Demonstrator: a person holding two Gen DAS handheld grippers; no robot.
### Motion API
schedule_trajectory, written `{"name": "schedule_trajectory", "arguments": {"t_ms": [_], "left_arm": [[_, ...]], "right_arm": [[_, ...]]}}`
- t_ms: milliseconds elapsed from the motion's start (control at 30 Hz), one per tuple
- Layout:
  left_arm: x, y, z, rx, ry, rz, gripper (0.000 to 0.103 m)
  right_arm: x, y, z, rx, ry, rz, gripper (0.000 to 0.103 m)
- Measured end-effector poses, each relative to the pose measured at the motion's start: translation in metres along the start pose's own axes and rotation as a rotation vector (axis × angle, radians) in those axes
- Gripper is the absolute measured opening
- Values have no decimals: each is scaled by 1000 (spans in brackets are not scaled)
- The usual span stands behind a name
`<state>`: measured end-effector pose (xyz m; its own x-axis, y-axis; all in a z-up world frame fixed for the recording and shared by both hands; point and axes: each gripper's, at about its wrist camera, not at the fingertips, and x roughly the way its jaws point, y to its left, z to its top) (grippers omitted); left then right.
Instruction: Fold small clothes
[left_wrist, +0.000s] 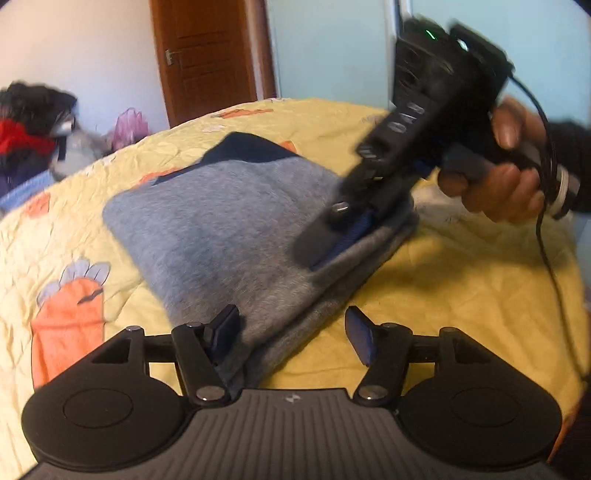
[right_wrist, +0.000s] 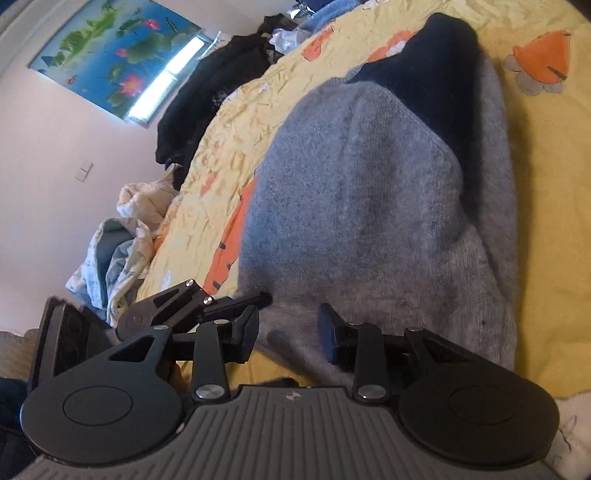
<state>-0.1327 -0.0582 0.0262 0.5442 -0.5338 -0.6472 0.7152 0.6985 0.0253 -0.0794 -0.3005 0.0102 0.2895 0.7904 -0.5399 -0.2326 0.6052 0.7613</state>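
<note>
A grey knitted garment (left_wrist: 221, 229) with a dark navy part (left_wrist: 247, 147) lies folded on the yellow bedspread (left_wrist: 461, 280). My left gripper (left_wrist: 291, 332) is open at the garment's near corner, the cloth edge lying between its fingers. My right gripper (left_wrist: 332, 240) comes in from the right, tilted, its fingers down on the garment's right edge. In the right wrist view the right gripper (right_wrist: 290, 328) is open over the grey garment (right_wrist: 354, 206), and the navy part (right_wrist: 436, 74) lies at the far end. The left gripper (right_wrist: 255, 299) shows at lower left.
The bedspread has orange carrot prints (left_wrist: 66, 325). A pile of dark and red clothes (left_wrist: 29, 125) lies at the far left by a brown door (left_wrist: 207, 55). Black clothes (right_wrist: 207, 99) and a crumpled white quilt (right_wrist: 122, 240) lie beyond the bed edge.
</note>
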Motion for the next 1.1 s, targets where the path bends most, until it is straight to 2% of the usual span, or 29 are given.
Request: {"name": "schedule_trajectory", "arguments": {"t_ms": [67,167,233,300,367,433,500,600,667,700,733,767,833,900,967,1100], "left_arm": [[-12,11,3,-84,-27,-39,63],[-27,40,12,-256,-99,-134,68],[-21,67,21,-399,-142,-128,85],[-5,103,24,-590,-162,-124,85],[20,138,20,-808,-137,-135,85],[47,164,15,-991,-108,-202,85],[69,175,15,-1080,-84,-257,85],[89,178,21,-1110,-66,-267,85],[95,180,26,-1126,-72,-271,84],[98,180,28,-1130,-82,-260,78],[102,179,29,-1130,-78,-231,46],[109,181,28,-1123,-51,-194,36],[109,184,24,-1133,-68,-191,33],[101,179,29,-1074,-63,-149,32],[90,178,39,-1001,-68,-113,31],[51,195,47,-884,-119,-46,31]], "right_arm": [[-19,2,0,35,-32,0,49],[-58,1,11,38,-184,69,68],[-80,-8,28,60,-292,61,82],[-92,-22,44,82,-370,1,82],[-94,-44,61,136,-415,-77,82],[-88,-66,73,181,-412,-113,82],[-75,-81,81,213,-377,-142,82],[-40,-83,84,181,-300,-121,82],[-18,-73,83,143,-284,-78,82],[-13,-69,82,114,-284,-80,83],[-10,-63,83,86,-283,-93,82],[-8,-61,82,84,-288,-98,80],[-6,-63,84,122,-274,-115,35],[-9,-63,81,139,-291,-109,35],[-5,-48,82,87,-303,-147,34],[6,-21,96,52,-318,-61,34]]}}
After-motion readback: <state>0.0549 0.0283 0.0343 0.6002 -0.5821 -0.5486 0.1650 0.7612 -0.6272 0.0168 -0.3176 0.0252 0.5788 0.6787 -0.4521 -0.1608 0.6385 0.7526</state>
